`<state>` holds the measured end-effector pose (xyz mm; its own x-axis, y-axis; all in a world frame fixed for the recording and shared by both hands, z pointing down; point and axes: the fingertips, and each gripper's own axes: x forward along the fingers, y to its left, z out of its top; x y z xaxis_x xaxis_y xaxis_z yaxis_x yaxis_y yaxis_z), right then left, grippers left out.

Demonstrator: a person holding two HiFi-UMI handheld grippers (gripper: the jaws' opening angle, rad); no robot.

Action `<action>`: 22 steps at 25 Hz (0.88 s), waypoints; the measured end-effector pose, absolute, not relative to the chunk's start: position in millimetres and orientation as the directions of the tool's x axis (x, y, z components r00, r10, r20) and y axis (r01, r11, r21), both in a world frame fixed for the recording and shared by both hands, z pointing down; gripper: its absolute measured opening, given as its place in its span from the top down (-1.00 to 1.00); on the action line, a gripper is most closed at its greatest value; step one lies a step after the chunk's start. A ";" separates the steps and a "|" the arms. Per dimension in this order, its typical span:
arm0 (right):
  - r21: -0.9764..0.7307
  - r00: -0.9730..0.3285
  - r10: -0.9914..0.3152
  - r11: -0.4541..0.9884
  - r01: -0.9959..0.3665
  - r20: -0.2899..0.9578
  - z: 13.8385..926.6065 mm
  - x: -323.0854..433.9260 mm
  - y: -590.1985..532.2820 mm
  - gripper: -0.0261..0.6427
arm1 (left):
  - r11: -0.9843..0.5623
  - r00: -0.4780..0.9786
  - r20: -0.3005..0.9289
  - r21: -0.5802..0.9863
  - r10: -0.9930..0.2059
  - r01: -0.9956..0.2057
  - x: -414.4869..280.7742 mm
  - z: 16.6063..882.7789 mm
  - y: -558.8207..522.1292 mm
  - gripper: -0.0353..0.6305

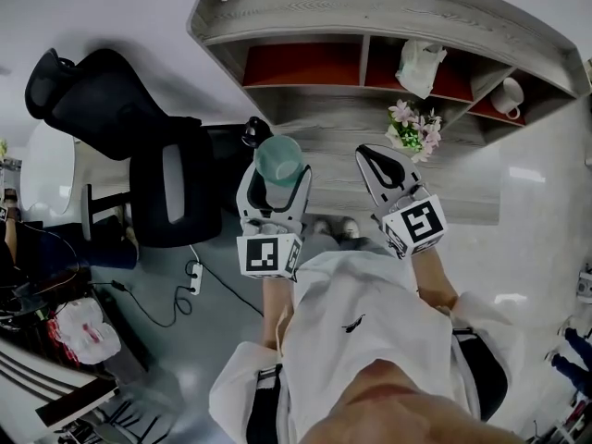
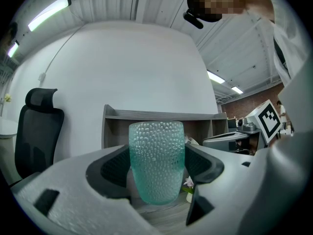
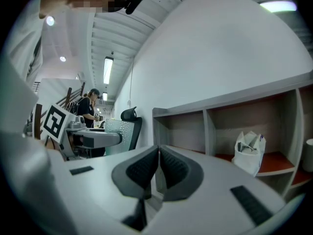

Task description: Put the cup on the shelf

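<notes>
A dimpled teal cup stands upright between the jaws of my left gripper, which is shut on it; from the head view the cup hangs in front of the grey shelf unit. My right gripper is held beside it to the right, its jaws pressed together on nothing, as the right gripper view shows. The shelf has red-floored compartments; the left one holds nothing.
A white bag fills the middle compartment and a white mug the right one. A small pot of flowers stands on the lower ledge. A black office chair is at the left, with cables on the floor.
</notes>
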<state>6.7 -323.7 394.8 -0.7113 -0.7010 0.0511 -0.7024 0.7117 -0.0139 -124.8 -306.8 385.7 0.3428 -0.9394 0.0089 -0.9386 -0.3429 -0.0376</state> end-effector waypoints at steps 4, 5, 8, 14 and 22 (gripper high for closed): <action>-0.013 -0.706 -0.707 0.706 -0.708 0.053 394.1 12.2 -335.8 0.82 | -0.349 0.349 0.011 -0.047 -0.937 -0.936 -120.2 383.7 -320.1 -0.21; -0.013 -0.702 -0.710 0.702 -0.712 0.056 394.9 13.9 -339.4 0.82 | -0.352 0.352 0.011 -0.052 -0.936 -0.935 -119.0 383.9 -323.5 -0.21; -0.013 -0.689 -0.722 0.690 -0.724 0.063 397.0 15.8 -350.4 0.82 | -0.364 0.364 0.011 -0.069 -0.931 -0.929 -118.6 384.5 -334.1 -0.21; -0.010 -0.663 -0.745 0.664 -0.748 0.073 399.2 12.8 -367.8 0.82 | -0.400 0.400 0.011 -0.066 -0.916 -0.914 -120.7 390.2 -360.3 -0.21; -0.010 -0.617 -0.782 0.619 -0.785 0.086 403.2 4.9 -391.9 0.82 | -0.458 0.458 0.015 -0.074 -0.889 -0.886 -122.8 400.1 -395.4 -0.21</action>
<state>4.9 -391.9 403.2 -0.6175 -0.7819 0.0860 -0.7853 0.6191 -0.0100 -122.8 -395.4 400.1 0.4577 -0.8890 0.0153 -0.8861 -0.4575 -0.0742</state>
